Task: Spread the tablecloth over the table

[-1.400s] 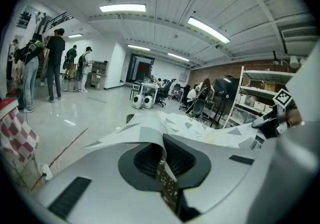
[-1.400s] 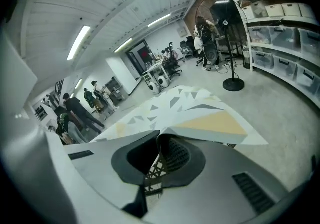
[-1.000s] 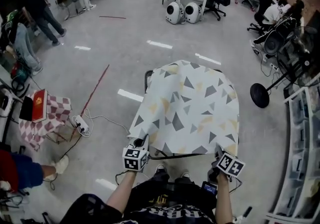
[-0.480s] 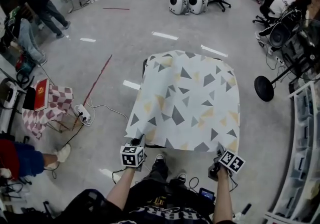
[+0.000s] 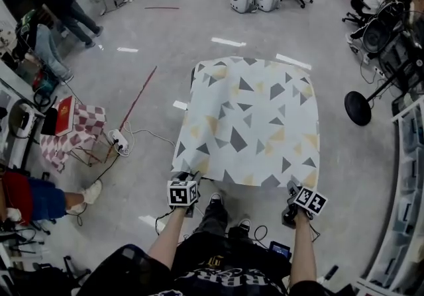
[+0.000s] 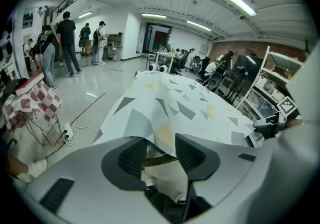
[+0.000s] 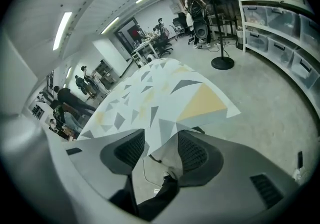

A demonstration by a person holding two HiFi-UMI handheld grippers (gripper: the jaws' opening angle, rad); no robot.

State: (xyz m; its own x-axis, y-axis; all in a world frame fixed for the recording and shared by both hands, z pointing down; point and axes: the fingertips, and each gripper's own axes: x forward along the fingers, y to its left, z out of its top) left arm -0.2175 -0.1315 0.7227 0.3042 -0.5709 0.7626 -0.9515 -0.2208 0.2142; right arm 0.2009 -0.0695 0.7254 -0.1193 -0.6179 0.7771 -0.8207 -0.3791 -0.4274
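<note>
Tablecloth (image 5: 248,122) edge hangs between opening fingers (image 6: 134,157), visible only in gripper views

table (image 5: 193,79) almost wholly hidden under tablecloth (image 5: 252,122); only dark corner shows; person (image 5: 40,197) cut off at left edge

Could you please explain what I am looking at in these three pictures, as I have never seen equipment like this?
No robot here: a person holds a grey two-jaw gripper in each hand. The top-down picture comes from a camera on the person's head; the other two come from cameras riding on the left gripper and right gripper, looking along their jaws. A white tablecloth with grey and yellow triangles lies spread over a table, almost hiding it. Both pairs of jaws are opening: the cloth's near edge hangs between them, but the pads do not press on it.
</note>
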